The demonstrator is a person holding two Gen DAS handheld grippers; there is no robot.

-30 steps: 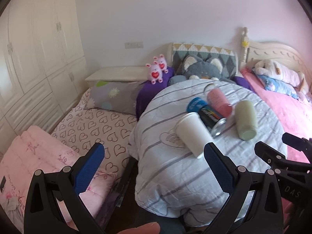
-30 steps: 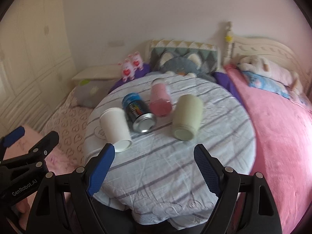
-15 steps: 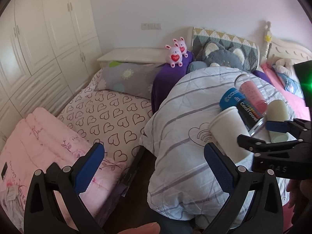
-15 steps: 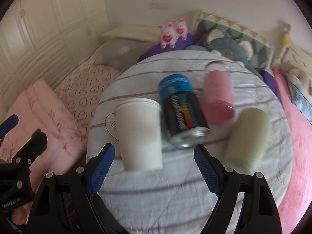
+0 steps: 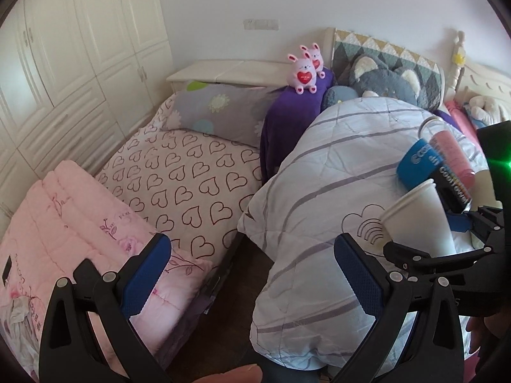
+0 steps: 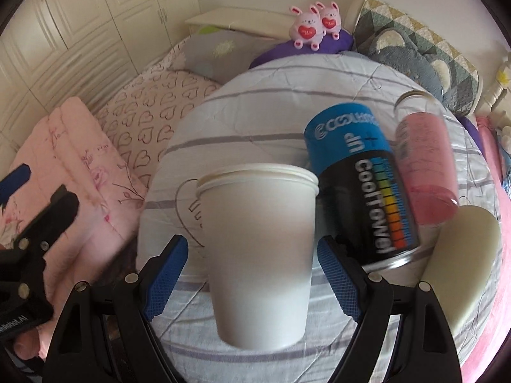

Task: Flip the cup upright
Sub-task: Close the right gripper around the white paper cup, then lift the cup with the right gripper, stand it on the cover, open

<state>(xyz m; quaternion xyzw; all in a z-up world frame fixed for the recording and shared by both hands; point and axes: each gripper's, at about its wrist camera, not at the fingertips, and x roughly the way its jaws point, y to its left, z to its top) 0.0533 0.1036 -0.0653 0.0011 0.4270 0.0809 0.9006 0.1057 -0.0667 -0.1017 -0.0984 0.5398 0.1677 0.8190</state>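
Right gripper [image 6: 252, 261] spread wide, blue pads either side of white paper cup [image 6: 258, 255] but apparently not touching; hard to be sure through the blur. Cup lying on its side on round table under striped white quilt [image 6: 255, 95], rim toward far side, base toward camera. Just beside it: blue-and-black drinks can [image 6: 361, 185], then pink tumbler [image 6: 424, 172] and cream cylinder cup [image 6: 460, 265], all lying down. Left gripper [image 5: 252, 274] also open, empty, over gap between table and heart-print bed [image 5: 179, 172].
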